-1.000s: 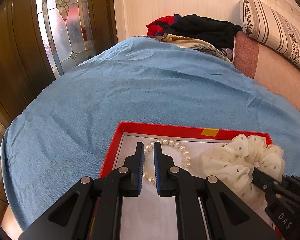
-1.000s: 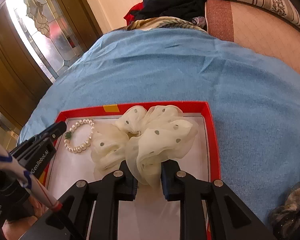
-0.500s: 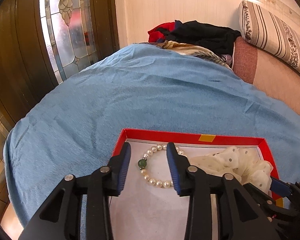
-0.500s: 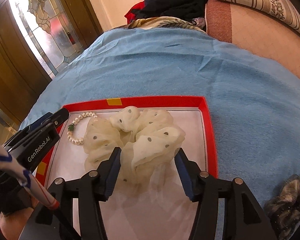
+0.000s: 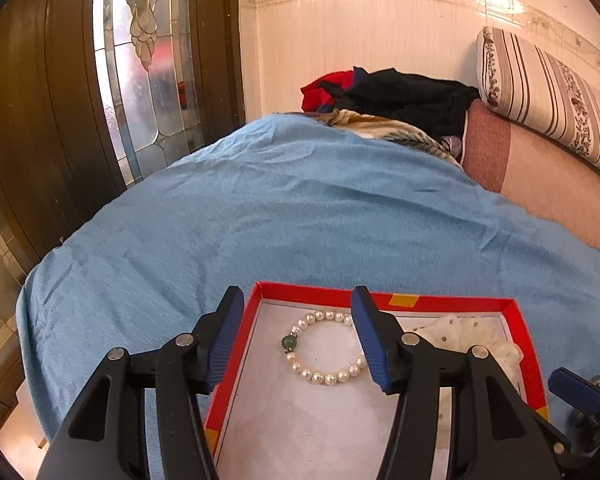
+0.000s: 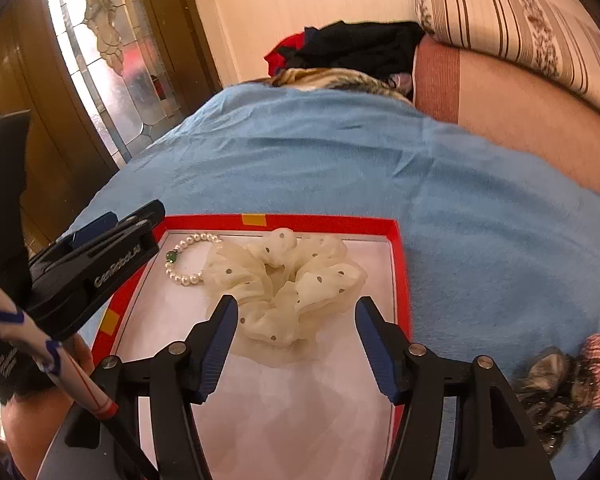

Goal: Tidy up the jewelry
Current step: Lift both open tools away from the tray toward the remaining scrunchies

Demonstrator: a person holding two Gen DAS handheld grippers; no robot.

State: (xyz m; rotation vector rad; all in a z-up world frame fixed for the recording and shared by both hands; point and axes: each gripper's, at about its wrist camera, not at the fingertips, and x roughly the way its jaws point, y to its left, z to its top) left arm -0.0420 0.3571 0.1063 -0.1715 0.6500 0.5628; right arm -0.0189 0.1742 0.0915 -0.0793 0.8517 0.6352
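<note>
Left gripper (image 5: 298, 332) jaws just been opening, released, hovering over pearl bracelet (image 5: 324, 350) lying in red tray (image 5: 380, 294), lower centre. Right gripper (image 6: 294, 338) likewise just opening, released; cream scrunchie (image 6: 284, 280) resting beside bracelet, mid-frame.

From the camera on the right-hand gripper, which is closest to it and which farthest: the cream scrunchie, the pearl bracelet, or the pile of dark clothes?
Measured from the right gripper:
1. Cream scrunchie, in the red tray, just beyond the open fingertips.
2. Pearl bracelet, farther back in the tray's left corner.
3. Pile of dark clothes, far off at the wall end of the blue blanket.
</note>
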